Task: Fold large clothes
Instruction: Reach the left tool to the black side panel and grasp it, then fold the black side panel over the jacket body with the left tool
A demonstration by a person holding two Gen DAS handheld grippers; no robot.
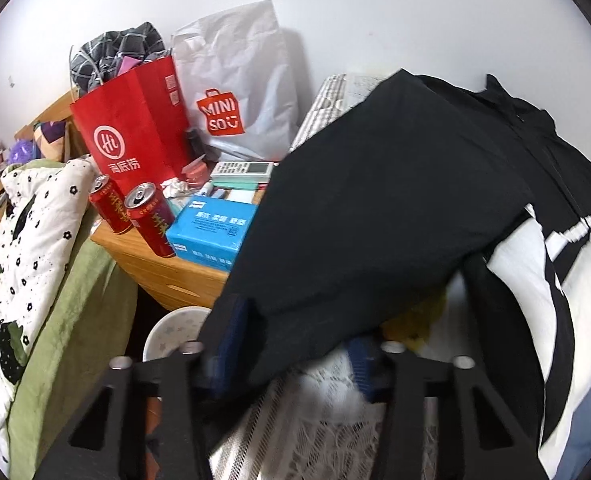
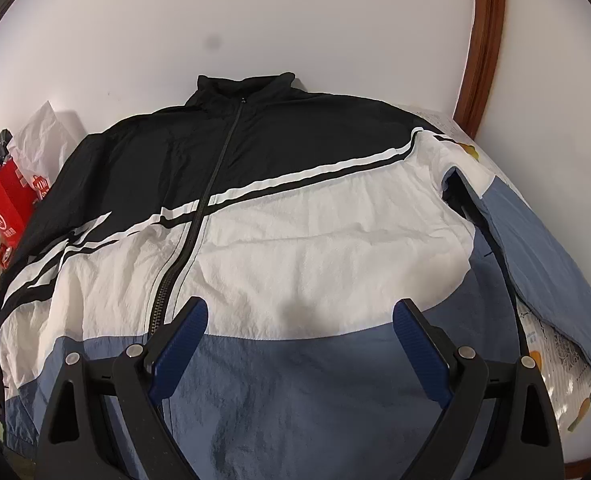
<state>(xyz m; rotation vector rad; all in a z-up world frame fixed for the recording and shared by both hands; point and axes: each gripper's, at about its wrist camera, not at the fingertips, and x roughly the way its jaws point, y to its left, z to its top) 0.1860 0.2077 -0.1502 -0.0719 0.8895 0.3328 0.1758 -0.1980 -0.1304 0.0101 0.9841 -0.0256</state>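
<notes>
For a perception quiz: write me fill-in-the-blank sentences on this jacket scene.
The jacket has a ___ collar.
The right claw stands ___ over the jacket's front.
___ red cans stand beside the blue box.
The white bag reads ___.
Missing words: black; open; Two; MINISO.

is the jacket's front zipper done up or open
Done up. In the right wrist view the jacket lies spread flat, its zipper closed from collar down to where the gripper hides it.
</notes>
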